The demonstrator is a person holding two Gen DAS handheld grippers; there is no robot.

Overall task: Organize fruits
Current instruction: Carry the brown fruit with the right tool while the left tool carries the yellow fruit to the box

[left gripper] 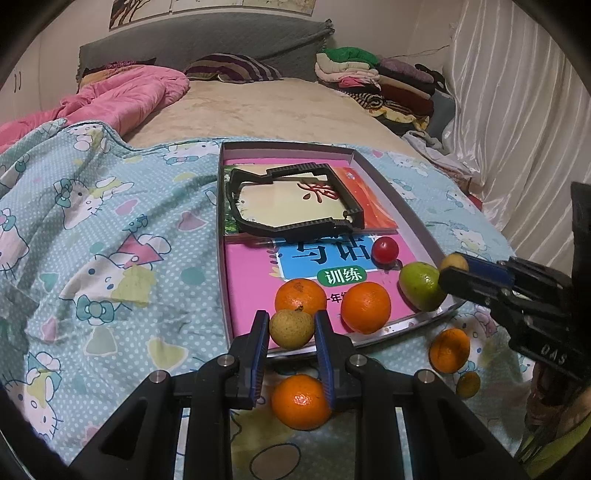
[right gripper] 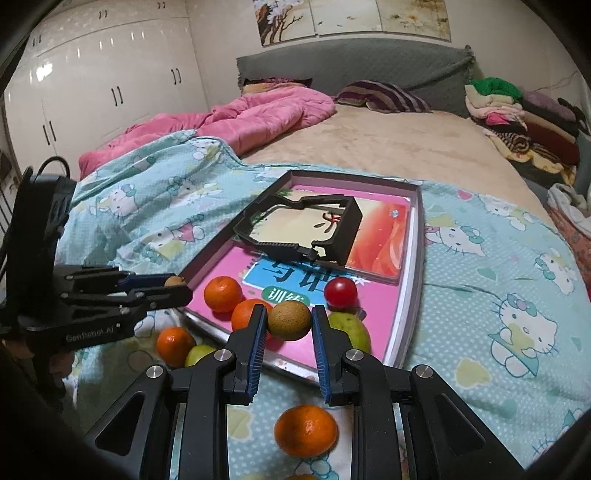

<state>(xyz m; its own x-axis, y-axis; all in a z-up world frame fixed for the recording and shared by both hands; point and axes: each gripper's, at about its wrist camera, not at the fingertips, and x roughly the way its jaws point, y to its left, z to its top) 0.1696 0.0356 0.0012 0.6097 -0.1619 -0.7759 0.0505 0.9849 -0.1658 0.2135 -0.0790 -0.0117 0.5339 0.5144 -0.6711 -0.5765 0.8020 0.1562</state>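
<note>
- We hold one small brown fruit (left gripper: 291,329) clamped in the left gripper (left gripper: 291,332) at lower centre, over the tray's near edge, probably to set it inside.
- The right gripper (right gripper: 289,325) grips a second brown fruit (right gripper: 289,319) above the tray (right gripper: 415,258), where oranges, a green fruit (left gripper: 421,286) and a red one (left gripper: 384,250) already sit.
- Three oranges, including one (left gripper: 301,401) at bottom centre, lie loose on the patterned blanket (left gripper: 110,258), not yet gathered.
- Books and a black frame (left gripper: 295,201) fill the tray's far half, so fruit crowds the near end.

You face a bed (right gripper: 388,147) with a grey headboard (right gripper: 351,62); white wardrobes (right gripper: 110,85) stand at your left; a pale satin curtain (left gripper: 517,129) hangs right; paintings (right gripper: 351,18) above.
</note>
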